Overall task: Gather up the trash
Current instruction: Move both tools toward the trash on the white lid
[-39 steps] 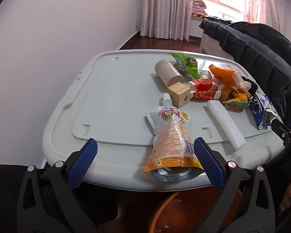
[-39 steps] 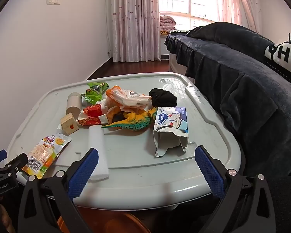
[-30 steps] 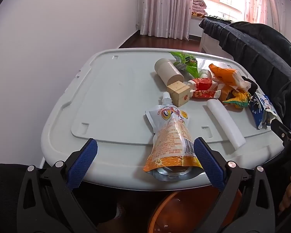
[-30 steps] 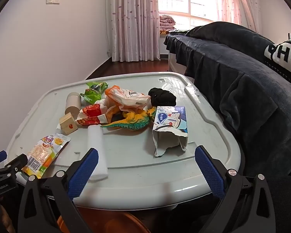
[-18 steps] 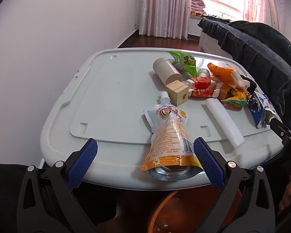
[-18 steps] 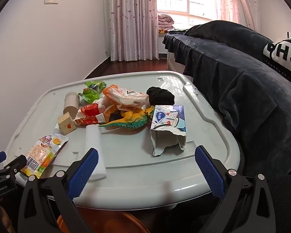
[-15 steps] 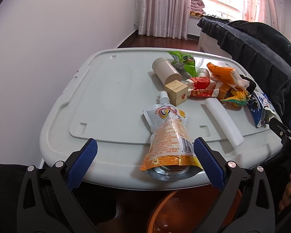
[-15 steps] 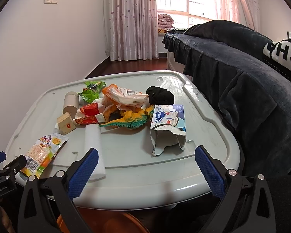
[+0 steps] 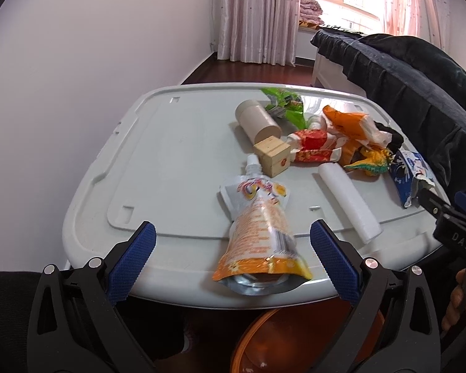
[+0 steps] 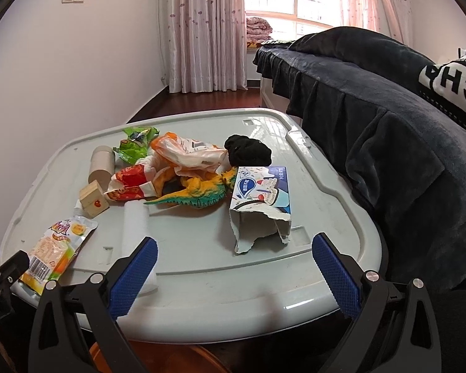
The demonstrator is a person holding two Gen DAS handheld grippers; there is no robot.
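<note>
Orange juice pouch (image 9: 259, 233) is overhanging the lid's (image 9: 171, 161) near edge between the left gripper's (image 9: 230, 250) spread jaws, so advancing squarely before pinching is looking wise, while the right gripper (image 10: 233, 264) is hovering equally spread

The pale grey plastic bin lid (image 10: 326, 186) looks smooth and glossy. Near its front edge lies a shiny foil orange drink pouch (image 9: 261, 233); beside it, a matt wooden cube (image 9: 271, 155), a cardboard tube (image 9: 258, 121), and a torn blue paper carton (image 10: 261, 202).
</note>
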